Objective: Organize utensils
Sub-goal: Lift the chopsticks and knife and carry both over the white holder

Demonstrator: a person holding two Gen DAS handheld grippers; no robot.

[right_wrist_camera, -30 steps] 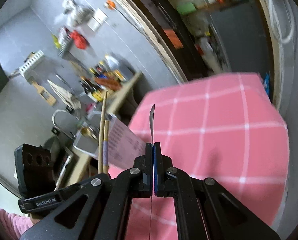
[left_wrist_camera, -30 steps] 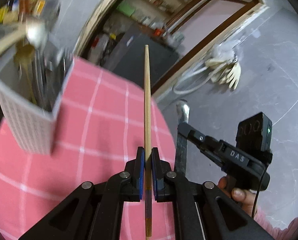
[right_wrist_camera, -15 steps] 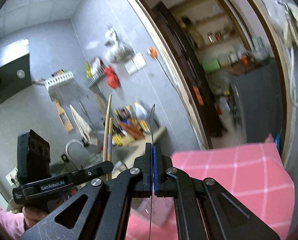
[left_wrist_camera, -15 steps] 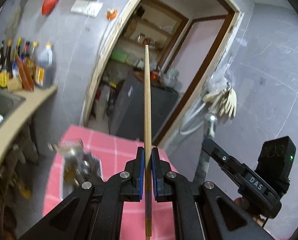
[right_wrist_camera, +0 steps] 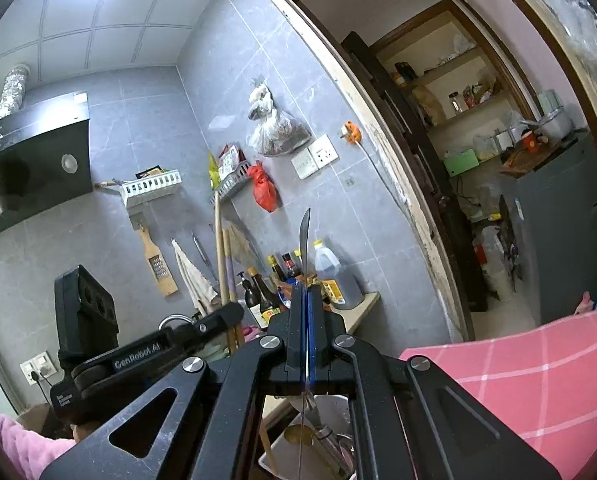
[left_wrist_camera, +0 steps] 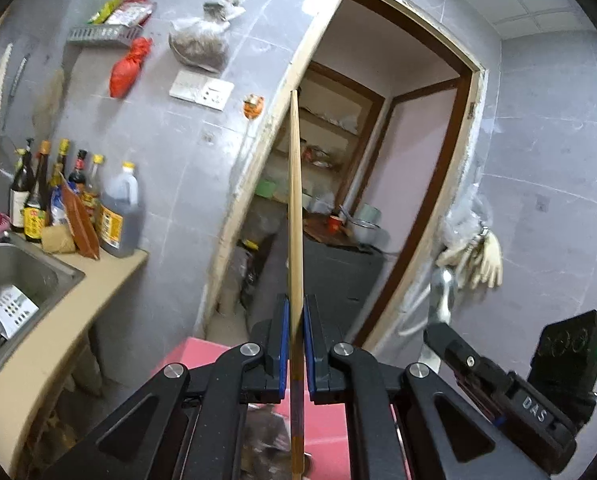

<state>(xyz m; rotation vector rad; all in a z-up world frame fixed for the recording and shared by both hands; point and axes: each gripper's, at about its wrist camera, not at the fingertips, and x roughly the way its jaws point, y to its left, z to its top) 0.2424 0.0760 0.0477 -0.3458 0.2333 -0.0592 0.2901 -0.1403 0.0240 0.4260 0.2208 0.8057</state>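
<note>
My left gripper [left_wrist_camera: 294, 308] is shut on a long wooden chopstick [left_wrist_camera: 294, 200] that points up and forward past the doorway. My right gripper [right_wrist_camera: 306, 292] is shut on a thin metal utensil [right_wrist_camera: 305, 240], seen edge-on, its handle end sticking up. Each gripper shows in the other's view: the right gripper [left_wrist_camera: 432, 330] with the metal handle [left_wrist_camera: 442, 292] at lower right, the left gripper [right_wrist_camera: 234, 312] with the wooden sticks [right_wrist_camera: 218, 260] at lower left. A white utensil holder [right_wrist_camera: 274, 454] with several utensils sits below the right gripper. In the left wrist view it is only a blur.
The pink checked table [right_wrist_camera: 538, 380] lies low in both views. A counter [left_wrist_camera: 58, 328] with a steel sink [left_wrist_camera: 22, 276] and several bottles [left_wrist_camera: 114, 208] runs along the left wall. An open doorway [left_wrist_camera: 378, 160] is straight ahead. A pink sleeve [right_wrist_camera: 14, 444] is at bottom left.
Both grippers have risen and tipped up with their utensils still held. The table and holder have slid to the bottom of the views; wall, counter and doorway now fill them.
</note>
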